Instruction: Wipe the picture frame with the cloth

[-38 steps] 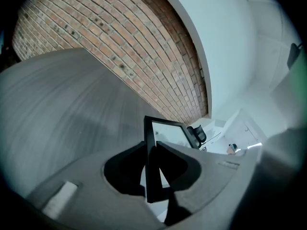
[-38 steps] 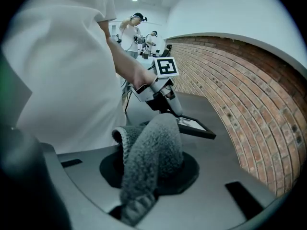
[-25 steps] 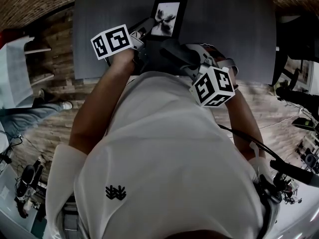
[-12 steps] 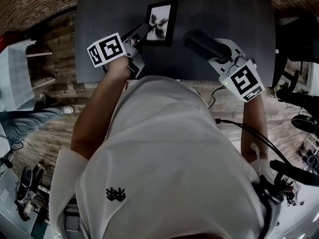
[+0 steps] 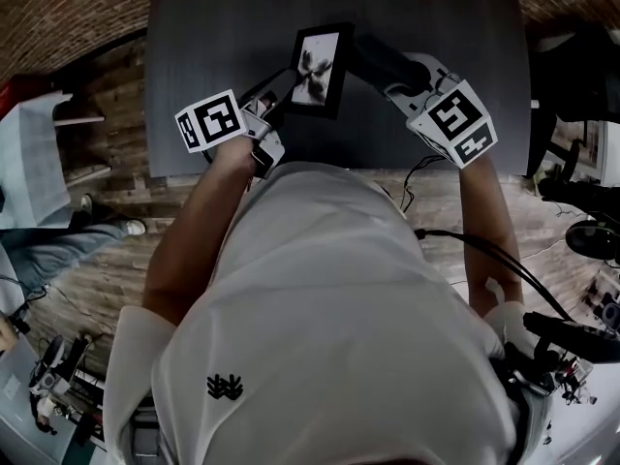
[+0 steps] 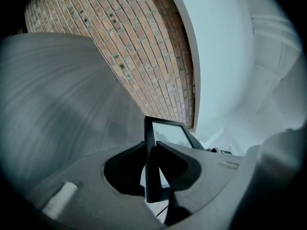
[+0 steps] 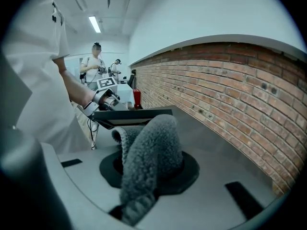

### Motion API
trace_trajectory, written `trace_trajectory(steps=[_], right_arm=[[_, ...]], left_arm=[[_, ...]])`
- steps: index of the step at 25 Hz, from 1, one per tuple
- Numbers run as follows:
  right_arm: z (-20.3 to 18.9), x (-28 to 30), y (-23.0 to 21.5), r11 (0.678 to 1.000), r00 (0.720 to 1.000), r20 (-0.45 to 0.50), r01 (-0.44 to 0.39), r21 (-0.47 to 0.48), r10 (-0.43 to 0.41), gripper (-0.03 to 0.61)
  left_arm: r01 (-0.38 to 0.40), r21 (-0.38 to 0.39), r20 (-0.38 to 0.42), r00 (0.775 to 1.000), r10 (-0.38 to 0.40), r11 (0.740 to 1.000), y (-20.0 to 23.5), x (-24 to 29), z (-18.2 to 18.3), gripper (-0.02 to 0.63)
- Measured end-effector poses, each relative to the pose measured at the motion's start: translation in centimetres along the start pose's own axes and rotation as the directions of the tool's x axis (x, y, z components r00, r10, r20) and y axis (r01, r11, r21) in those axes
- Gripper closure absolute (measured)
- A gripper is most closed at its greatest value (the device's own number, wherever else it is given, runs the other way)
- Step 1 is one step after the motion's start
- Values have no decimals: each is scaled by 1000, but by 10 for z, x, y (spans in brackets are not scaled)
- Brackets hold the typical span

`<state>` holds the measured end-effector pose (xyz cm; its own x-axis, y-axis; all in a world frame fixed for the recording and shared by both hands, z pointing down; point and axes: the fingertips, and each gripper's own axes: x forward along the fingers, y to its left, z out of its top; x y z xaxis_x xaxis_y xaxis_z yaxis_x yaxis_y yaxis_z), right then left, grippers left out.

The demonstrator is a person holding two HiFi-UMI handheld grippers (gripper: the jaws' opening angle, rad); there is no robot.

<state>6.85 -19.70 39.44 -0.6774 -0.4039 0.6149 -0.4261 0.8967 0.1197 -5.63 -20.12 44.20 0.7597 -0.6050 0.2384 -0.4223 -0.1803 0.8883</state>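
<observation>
Dim head view, fisheye-warped edges, bright ceiling strip lights

Your black picture frame, a pale print with a dark figure under its glass, is pinched by one edge in your left gripper, while the shaggy dark grey cloth, clamped in your right gripper, meets its opposite edge.

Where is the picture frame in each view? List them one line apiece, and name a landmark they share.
Head view: picture frame at top centre, over the table.
Left gripper view: lower centre, seen edge-on, clamped by the left gripper.
Right gripper view: left of centre, a dark slab behind the top of the cloth.
Shared landmark: the grey table.
</observation>
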Motion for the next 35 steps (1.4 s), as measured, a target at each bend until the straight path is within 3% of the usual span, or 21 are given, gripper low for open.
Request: trace_trajectory(steps=[4,9,11,17,20,25,32,35], right_arm=[[1,0,36,995,995,27,-99,-10,99,491],[-7,-2,76,969,969,34,-246,-11,246,491],[-14,-3,71,971,971,22,-240,4,240,491],[-19,-3,0,996,998,35,-52,67,50,491],[-10,-2,-20,995,998,58,-11,95,6,491],[4,6,-3,991,992,106,-80,107,69,491],[2,19,59,962,960,108,-265,67,257,491],[-6,20,55,957,959,104,-275,93,265,491]], left_arm=[[-8,0,14,1000,8,1000,0,-3,0,540],[-9,7,22,1000,9,1000,-1,-5,3,540],[-1,6,19,1000,1,1000,-3,-4,3,540],[24,7,-1,1000,-24,1000,-14,-2,1,540],[41,14,-13,999,-41,999,-21,-1,-2,540],[52,22,-17,999,-52,998,-27,0,-3,540],[43,19,-19,999,-43,999,-24,3,2,540],[47,24,-27,999,-46,999,-25,5,1,540]])
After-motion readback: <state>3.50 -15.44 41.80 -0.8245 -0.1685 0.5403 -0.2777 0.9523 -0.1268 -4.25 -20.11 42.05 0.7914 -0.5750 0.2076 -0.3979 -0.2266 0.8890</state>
